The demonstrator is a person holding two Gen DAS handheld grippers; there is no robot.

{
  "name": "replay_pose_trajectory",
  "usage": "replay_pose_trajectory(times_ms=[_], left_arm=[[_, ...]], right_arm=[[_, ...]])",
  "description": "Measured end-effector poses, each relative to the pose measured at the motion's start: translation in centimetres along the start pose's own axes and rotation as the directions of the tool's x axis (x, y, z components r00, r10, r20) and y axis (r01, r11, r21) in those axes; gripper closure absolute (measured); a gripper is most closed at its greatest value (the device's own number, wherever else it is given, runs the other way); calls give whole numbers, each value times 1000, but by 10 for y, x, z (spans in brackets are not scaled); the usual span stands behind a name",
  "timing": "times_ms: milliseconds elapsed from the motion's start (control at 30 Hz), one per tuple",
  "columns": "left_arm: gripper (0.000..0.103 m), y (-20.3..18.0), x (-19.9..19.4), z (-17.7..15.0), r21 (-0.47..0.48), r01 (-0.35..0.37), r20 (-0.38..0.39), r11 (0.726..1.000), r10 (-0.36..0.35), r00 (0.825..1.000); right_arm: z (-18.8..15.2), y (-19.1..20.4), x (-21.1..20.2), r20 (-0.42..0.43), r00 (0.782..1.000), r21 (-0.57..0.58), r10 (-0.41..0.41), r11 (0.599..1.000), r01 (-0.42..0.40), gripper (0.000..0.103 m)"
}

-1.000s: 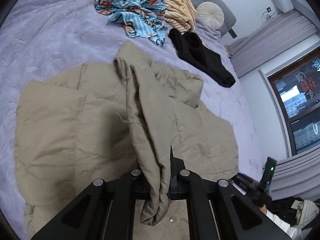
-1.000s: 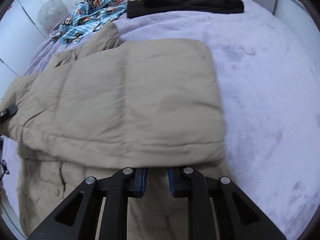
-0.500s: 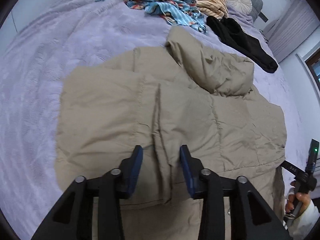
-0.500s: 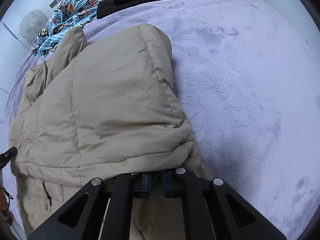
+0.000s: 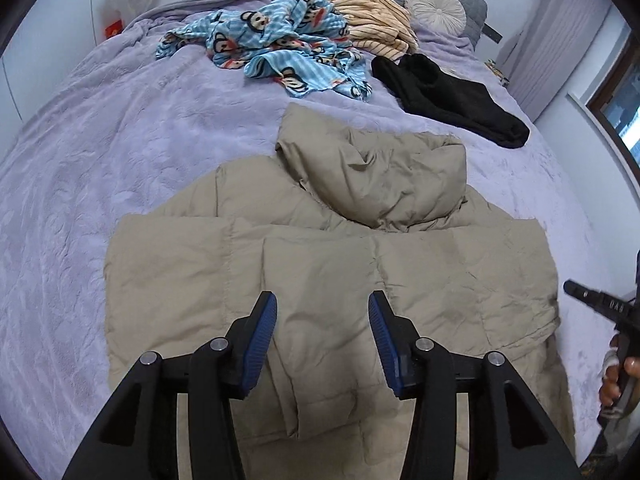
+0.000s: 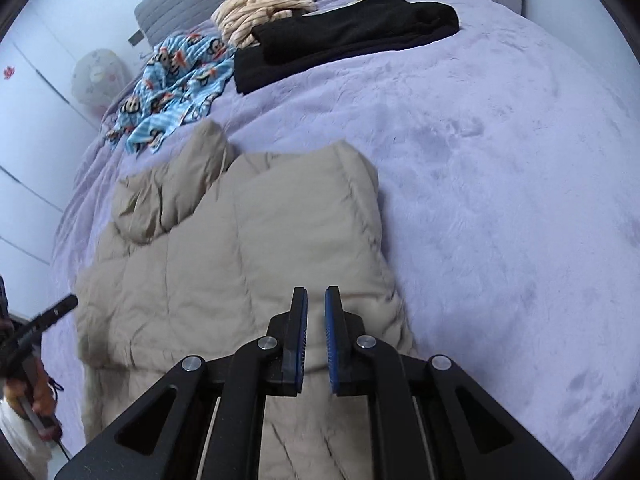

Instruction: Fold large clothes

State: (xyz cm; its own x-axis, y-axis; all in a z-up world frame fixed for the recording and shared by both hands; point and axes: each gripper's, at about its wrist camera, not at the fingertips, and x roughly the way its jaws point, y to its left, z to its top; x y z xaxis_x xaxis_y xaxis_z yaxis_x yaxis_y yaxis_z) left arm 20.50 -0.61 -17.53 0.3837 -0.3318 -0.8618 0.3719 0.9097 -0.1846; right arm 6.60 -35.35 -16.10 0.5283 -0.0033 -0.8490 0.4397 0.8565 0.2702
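Note:
A beige puffer jacket (image 5: 328,256) lies flat on the purple bed, both sides folded in over its body and the hood (image 5: 380,176) bunched at the far end. My left gripper (image 5: 322,300) hovers open over the near middle of the jacket, its blue pads clear of the cloth. My right gripper (image 6: 316,292) is over the jacket's (image 6: 240,260) right folded edge. Its jaws stand almost together with only a narrow slit, and nothing is between them. Each gripper shows at the edge of the other's view: the right gripper (image 5: 600,304) and the left gripper (image 6: 44,320).
At the head of the bed lie a blue monkey-print garment (image 5: 280,48), a striped beige one (image 5: 372,20) and black clothes (image 5: 448,100). A round cushion (image 5: 436,10) leans on the grey headboard. Bare purple blanket (image 6: 500,200) stretches to the jacket's right.
My left gripper let go of the bunched jacket fabric and opened; that part now lies flat. My right gripper closed on the jacket's right edge, laid it over, and now stands free above it.

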Motion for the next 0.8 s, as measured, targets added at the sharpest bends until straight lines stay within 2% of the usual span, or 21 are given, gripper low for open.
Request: replay_pose_trajectory(times_ms=[100, 167, 333, 467, 533, 800], left_arm=[[54, 1, 33, -6, 17, -76, -57, 997, 77, 995], [54, 9, 50, -10, -3, -68, -86, 998, 68, 994], [53, 8, 64, -14, 26, -57, -77, 998, 59, 995], [53, 8, 65, -15, 21, -64, -78, 998, 65, 995], [53, 5, 59, -13, 27, -88, -78, 996, 90, 993], [53, 14, 14, -20, -17, -133, -55, 991, 132, 990]], right_arm=[[13, -1, 25, -2, 1000, -22, -14, 1000, 14, 93], [14, -3, 47, -29, 999, -43, -36, 998, 35, 93], [4, -17, 80, -59, 997, -29, -45, 999, 43, 94], [6, -14, 79, -59, 997, -35, -59, 998, 57, 94], [7, -12, 75, -62, 996, -42, -69, 997, 67, 94], [-12, -10, 36, -26, 995, -28, -98, 995, 97, 93]])
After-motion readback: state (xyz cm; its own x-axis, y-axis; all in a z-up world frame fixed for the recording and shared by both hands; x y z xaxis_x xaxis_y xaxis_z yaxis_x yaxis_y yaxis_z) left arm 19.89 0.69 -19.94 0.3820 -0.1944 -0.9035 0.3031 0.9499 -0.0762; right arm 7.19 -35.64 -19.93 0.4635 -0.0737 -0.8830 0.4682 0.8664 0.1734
